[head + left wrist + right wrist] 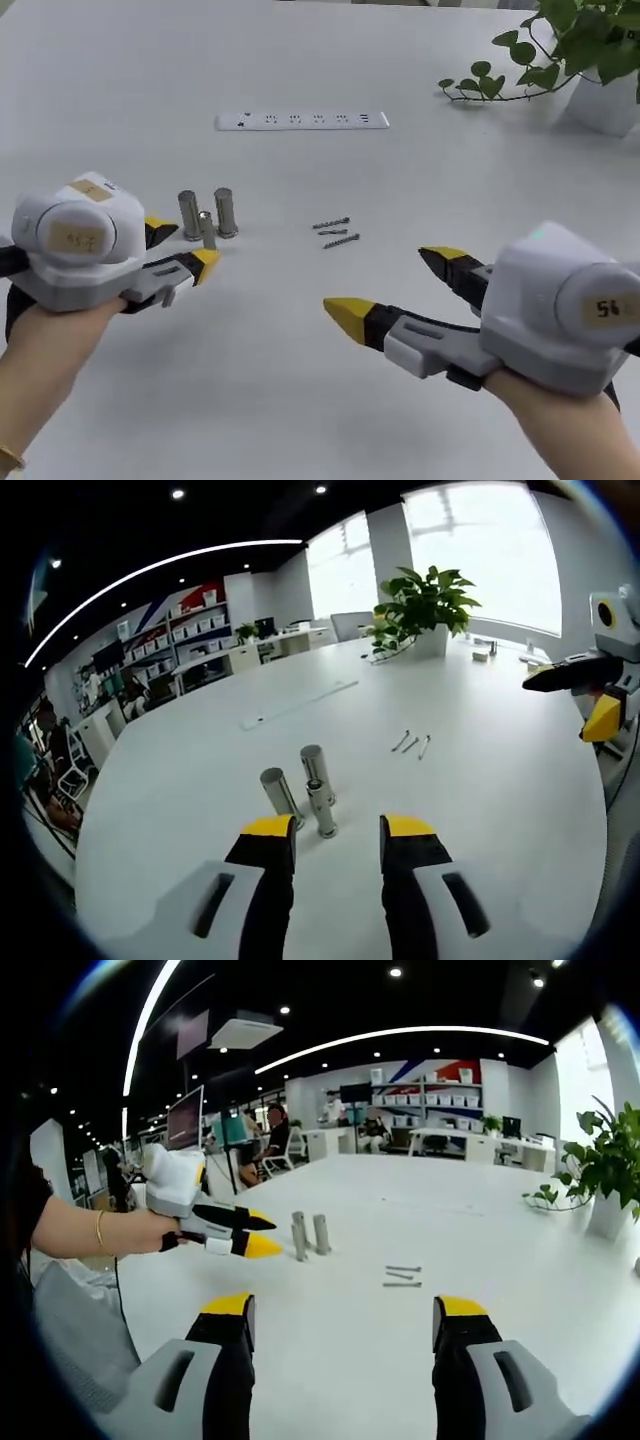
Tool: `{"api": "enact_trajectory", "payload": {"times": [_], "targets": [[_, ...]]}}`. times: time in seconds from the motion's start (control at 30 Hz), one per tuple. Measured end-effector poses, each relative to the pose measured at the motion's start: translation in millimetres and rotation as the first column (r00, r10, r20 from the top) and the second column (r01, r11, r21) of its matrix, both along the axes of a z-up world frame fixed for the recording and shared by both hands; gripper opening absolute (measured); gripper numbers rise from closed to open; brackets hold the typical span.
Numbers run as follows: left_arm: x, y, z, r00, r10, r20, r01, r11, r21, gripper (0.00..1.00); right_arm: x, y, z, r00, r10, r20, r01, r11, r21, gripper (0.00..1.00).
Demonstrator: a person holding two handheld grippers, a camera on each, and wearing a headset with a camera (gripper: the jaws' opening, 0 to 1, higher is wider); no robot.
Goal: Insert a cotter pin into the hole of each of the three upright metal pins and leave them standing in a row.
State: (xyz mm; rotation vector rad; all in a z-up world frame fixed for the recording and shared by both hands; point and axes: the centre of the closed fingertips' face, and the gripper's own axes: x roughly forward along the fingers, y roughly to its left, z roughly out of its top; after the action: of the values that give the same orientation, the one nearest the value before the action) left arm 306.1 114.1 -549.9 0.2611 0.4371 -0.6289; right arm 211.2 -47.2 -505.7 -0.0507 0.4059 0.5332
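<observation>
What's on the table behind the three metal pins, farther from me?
A white power strip lies flat well behind the metal pins, with bare table between them. In the head view, the pins themselves hide the small patch right behind them.

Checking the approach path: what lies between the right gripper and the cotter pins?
Nothing; in the head view, bare white table runs from the open right gripper to the three cotter pins.
</observation>
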Motion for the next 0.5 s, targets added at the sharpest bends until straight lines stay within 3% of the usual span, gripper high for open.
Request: {"api": "enact_trajectory", "payload": {"times": [0.3, 0.5], "targets": [[19.7, -2.1, -11.4, 0.999, 0.015, -0.034, -0.017, 0.998, -0.061, 0.27, -1.6, 2.3, -17.4, 0.999, 0.026, -0.02, -0.027, 0.999, -0.035, 0.69], [25.4, -9.0, -17.8, 0.999, -0.013, -0.03, 0.011, 0.998, -0.062, 0.22, 1.9, 3.5, -21.9, 0.999, 0.021, -0.03, -0.022, 0.999, -0.028, 0.69]]}}
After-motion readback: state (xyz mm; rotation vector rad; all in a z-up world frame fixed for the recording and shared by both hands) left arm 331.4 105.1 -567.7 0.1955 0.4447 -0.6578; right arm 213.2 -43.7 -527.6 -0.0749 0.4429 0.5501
